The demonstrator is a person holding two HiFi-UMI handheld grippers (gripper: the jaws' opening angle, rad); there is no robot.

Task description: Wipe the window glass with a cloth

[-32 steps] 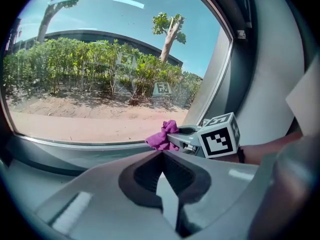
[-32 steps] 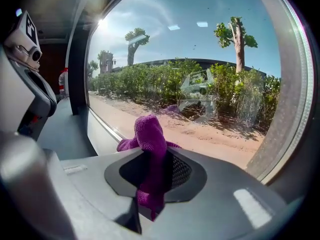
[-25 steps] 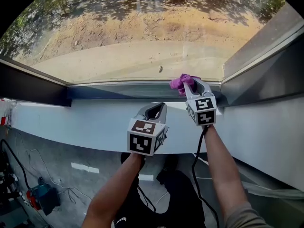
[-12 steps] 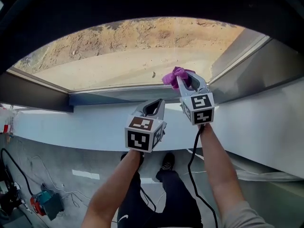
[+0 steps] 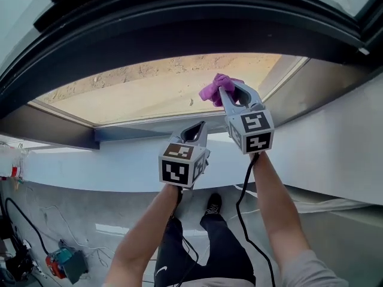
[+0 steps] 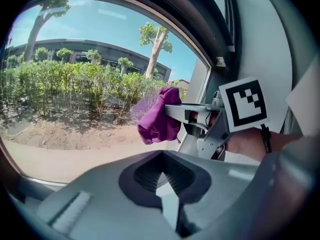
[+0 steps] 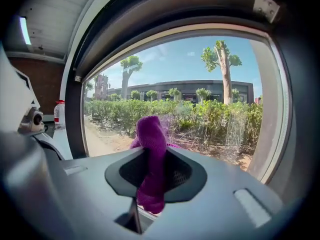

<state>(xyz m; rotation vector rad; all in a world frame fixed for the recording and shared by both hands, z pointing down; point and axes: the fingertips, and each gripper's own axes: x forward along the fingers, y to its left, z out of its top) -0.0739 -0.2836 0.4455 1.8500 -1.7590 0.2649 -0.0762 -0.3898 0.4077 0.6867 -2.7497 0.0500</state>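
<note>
Risen toward upper centre of frame since a second ago: right gripper (image 5: 224, 92) clamped on purple cloth (image 5: 210, 90), up against window glass (image 5: 143, 91). Suggests a wiping stroke starting. Lower centre, left gripper (image 5: 200, 125) closed on nothing, idle.

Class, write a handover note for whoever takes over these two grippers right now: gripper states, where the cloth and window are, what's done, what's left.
Right gripper: shut on the purple cloth, raised to the window glass near its lower right corner.
Left gripper: shut, empty, held lower by the sill.
Done: cloth is at the glass; how much is wiped can't be told.
Left: wipe the pane; streaks show on it.
</note>
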